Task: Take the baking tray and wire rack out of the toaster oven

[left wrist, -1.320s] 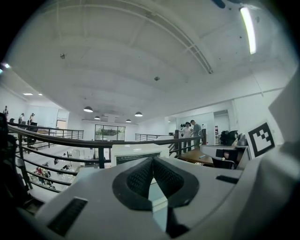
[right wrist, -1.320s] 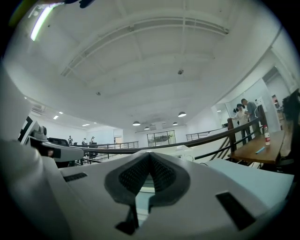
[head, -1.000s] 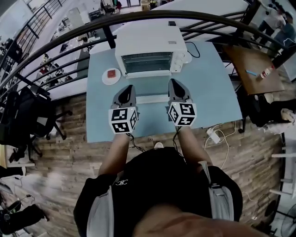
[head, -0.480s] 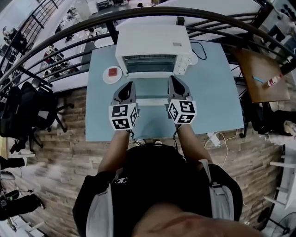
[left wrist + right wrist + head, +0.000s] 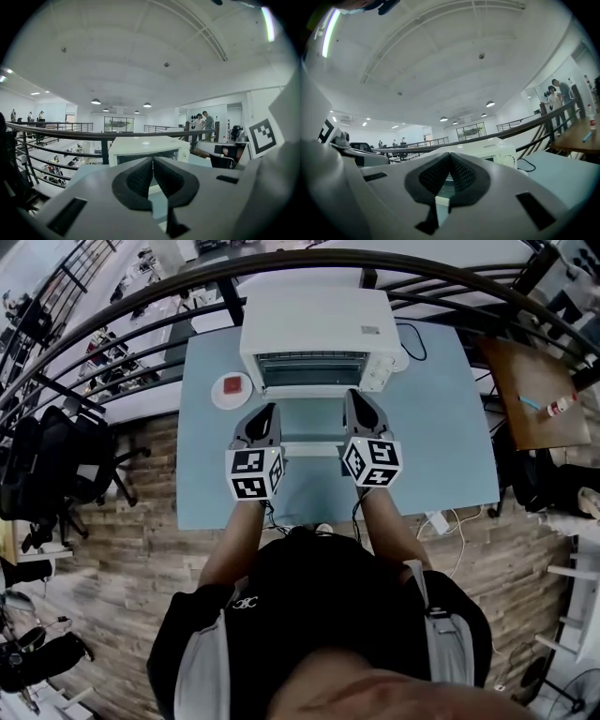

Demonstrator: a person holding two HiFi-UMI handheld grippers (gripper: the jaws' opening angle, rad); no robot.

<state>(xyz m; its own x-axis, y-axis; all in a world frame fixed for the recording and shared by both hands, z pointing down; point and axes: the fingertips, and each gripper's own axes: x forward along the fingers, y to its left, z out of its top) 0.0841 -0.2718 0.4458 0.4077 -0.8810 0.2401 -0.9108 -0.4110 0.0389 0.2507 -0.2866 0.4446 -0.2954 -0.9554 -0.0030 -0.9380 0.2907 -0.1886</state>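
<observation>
While both pairs of jaws are pressed together on nothing, left gripper (image 5: 269, 411) and right gripper (image 5: 352, 397) flank the lowered door (image 5: 310, 423). The toaster oven (image 5: 316, 334) stands at twelve o'clock, and the table (image 5: 441, 427) opens toward three.

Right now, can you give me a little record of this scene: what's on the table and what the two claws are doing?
table: blue, holds everything below
oven: white, at the table's far edge
door: looks folded down
rack: wire bars seem to show inside the oven
tray: cannot make out
plate: small, white, left of the oven, a red thing on it
left gripper: shut, empty, in front of the oven
right gripper: shut, empty, in front of the oven
</observation>
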